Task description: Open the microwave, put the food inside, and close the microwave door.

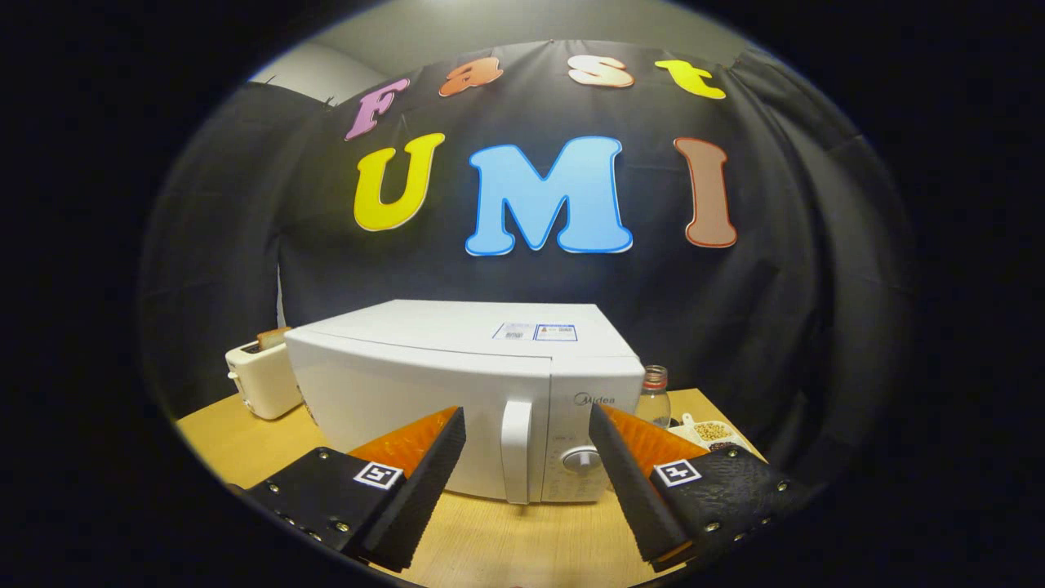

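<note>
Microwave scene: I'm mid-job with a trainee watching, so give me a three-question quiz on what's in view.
1. True or false: the microwave door is shut.
2. What stands just ahead, between the open gripper jaws? A) toaster B) door handle C) bottle
3. Name the appliance left of the microwave, on the table.

Key: 1 true. 2 B; the jaws touch nothing. 3 the toaster, with bread in its slot. The bottle stands to the right of the microwave.

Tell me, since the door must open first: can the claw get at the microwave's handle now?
Probably yes: the open claw faces the door handle, which stands just ahead between its fingers with nothing between.
</note>
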`<state>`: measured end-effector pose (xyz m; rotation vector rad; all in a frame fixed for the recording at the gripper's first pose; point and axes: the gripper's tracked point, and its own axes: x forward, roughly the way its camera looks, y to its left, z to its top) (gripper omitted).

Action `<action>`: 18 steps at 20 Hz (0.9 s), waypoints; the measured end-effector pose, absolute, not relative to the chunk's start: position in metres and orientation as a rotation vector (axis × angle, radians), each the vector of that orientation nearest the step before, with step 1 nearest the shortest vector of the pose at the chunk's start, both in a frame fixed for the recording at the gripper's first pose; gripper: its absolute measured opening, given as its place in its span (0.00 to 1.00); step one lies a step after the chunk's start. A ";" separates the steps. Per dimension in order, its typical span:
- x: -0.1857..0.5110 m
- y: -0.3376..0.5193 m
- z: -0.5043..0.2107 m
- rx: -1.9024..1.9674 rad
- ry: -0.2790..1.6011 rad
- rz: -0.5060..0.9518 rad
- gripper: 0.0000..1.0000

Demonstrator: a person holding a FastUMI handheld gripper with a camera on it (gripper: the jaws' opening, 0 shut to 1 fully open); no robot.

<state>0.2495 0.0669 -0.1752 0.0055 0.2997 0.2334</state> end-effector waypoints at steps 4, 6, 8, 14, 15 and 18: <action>0.267 0.073 -0.210 0.005 0.374 0.240 0.96; 0.273 0.073 -0.227 0.013 0.421 0.233 0.83; 0.275 0.076 -0.240 0.028 0.467 0.231 0.60; 0.275 0.085 -0.245 -0.007 0.493 0.246 0.30; 0.271 0.083 -0.243 -0.004 0.503 0.250 0.24; 0.272 0.084 -0.243 -0.015 0.508 0.245 0.08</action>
